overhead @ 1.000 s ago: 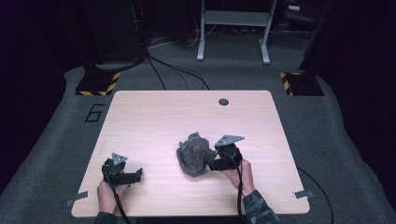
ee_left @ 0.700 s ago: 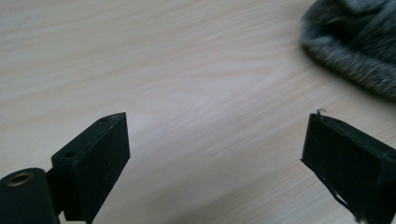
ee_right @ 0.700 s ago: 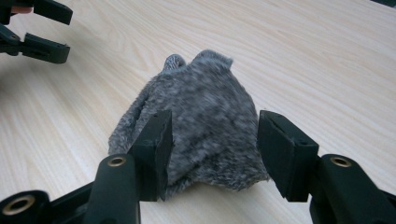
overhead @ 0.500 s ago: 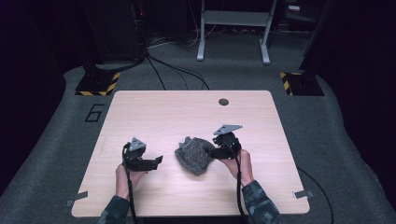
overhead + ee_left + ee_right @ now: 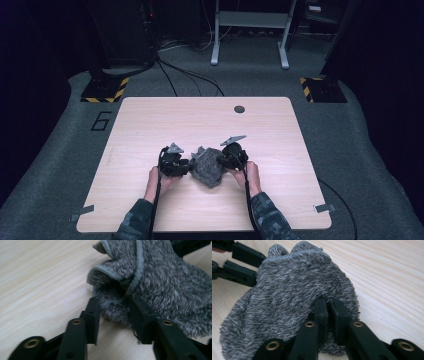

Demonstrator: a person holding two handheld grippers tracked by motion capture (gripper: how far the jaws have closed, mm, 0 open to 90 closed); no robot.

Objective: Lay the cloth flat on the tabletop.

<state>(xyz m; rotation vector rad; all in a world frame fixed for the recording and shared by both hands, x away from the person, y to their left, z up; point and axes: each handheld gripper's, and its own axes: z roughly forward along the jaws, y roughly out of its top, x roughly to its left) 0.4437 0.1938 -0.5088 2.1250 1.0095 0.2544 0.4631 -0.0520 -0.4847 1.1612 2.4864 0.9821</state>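
One grey fuzzy cloth [image 5: 207,167] lies on one wooden table [image 5: 210,117], with two grippers, left gripper [image 5: 182,165] and right gripper [image 5: 225,159].

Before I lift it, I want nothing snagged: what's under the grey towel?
The grey towel lies bunched on the bare wooden table, with wood showing all around its edges. Whatever sits beneath its middle folds is covered, so I cannot tell.

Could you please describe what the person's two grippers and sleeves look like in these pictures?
Both the left gripper and the right gripper are black, each topped by a grey three-cornered plate, with a thin black cable trailing back along the forearm. Their jaws are matte black blocky links joined by brass-coloured rivets. The sleeves are a dark camouflage pattern.
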